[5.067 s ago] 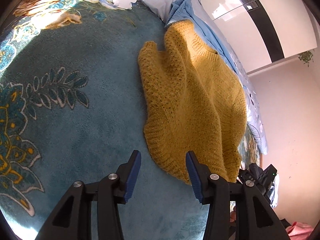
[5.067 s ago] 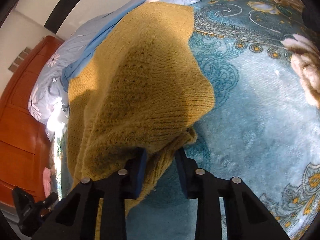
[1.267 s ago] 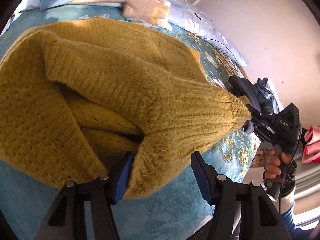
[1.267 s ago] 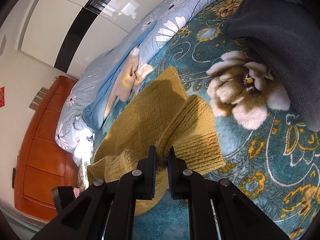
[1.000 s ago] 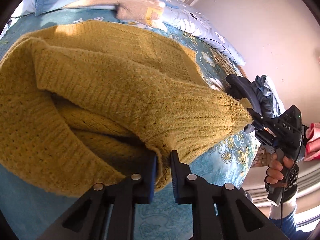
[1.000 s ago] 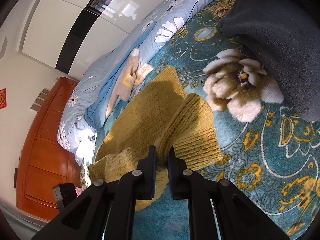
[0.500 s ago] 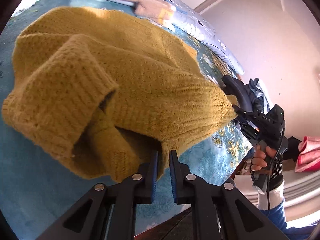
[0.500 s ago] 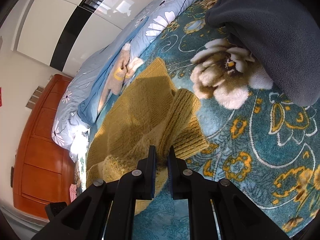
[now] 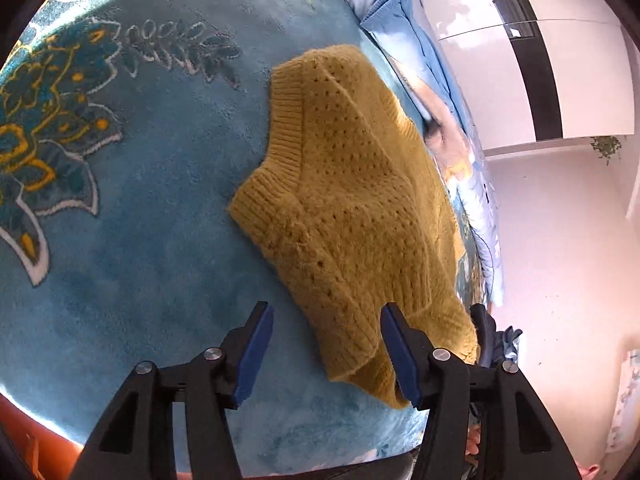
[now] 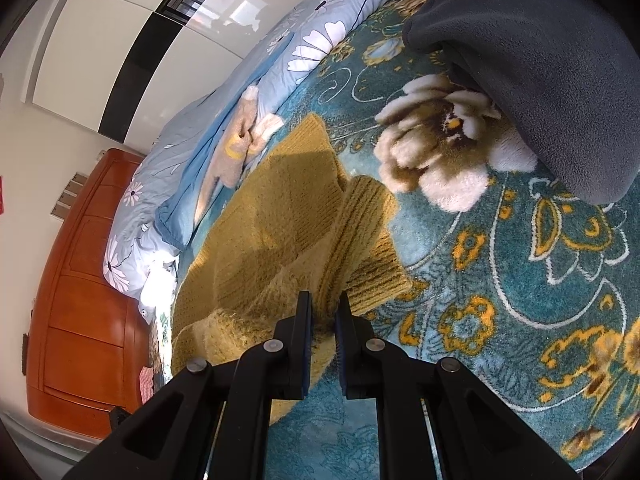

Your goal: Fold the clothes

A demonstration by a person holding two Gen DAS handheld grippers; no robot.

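A mustard-yellow knitted sweater lies partly folded on a teal patterned blanket. My left gripper is open and empty, its blue pads on either side of the sweater's near corner, just above it. In the right wrist view the sweater lies rumpled with a ribbed part doubled over. My right gripper is shut on a ribbed fold of the sweater at its near edge.
A dark grey fleece garment lies on the blanket at the right. A light blue floral quilt with a beige item runs along the far side. An orange wooden cabinet and a white wardrobe stand beyond.
My left gripper has let go of the sweater, opened wide and drawn back; the sweater now lies flatter on the blanket. My right gripper stays shut on the ribbed fold.
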